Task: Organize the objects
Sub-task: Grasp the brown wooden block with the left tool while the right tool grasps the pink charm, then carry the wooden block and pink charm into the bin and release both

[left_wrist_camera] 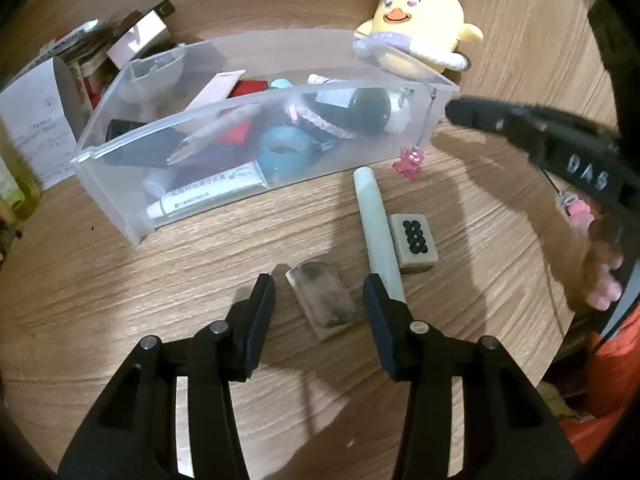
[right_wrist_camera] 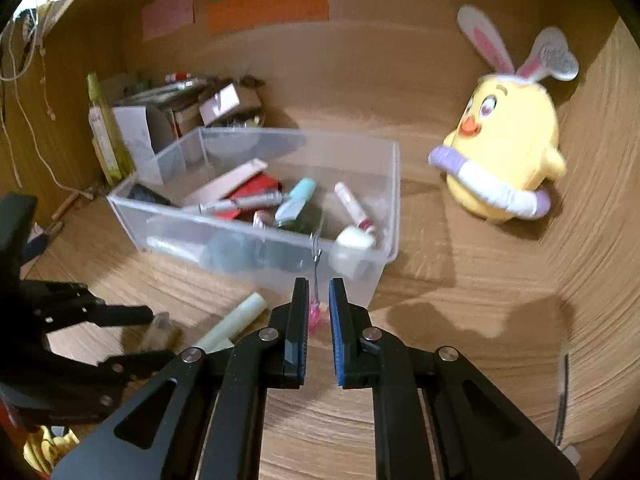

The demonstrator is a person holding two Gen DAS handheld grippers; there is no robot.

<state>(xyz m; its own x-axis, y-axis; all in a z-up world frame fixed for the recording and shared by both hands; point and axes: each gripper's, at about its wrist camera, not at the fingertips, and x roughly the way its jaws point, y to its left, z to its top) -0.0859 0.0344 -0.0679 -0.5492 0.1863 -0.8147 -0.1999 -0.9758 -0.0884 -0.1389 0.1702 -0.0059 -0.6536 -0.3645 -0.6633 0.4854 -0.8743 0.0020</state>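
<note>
A smudged grey eraser (left_wrist_camera: 320, 300) lies on the wooden table between the fingers of my left gripper (left_wrist_camera: 318, 292), which is open, its pads clear of it. Right of it lie a pale green stick (left_wrist_camera: 376, 224) and a mahjong tile (left_wrist_camera: 414, 244). The clear plastic bin (left_wrist_camera: 100, 152) holds several pens, tubes and a blue roll. A pink charm (left_wrist_camera: 408, 160) hangs on a chain from the bin's near corner. My right gripper (right_wrist_camera: 319, 284) is shut, with the charm (right_wrist_camera: 316, 316) showing between its tips. In the left wrist view, the right gripper (left_wrist_camera: 454, 110) stands apart from the chain.
A yellow plush chick (left_wrist_camera: 416, 20) with rabbit ears sits behind the bin's right end. Boxes and papers (left_wrist_camera: 52, 92) are piled at the back left. Coloured notes (right_wrist_camera: 268, 4) stick to the back wall. The table's front edge runs along the right, by a person's hand (left_wrist_camera: 600, 280).
</note>
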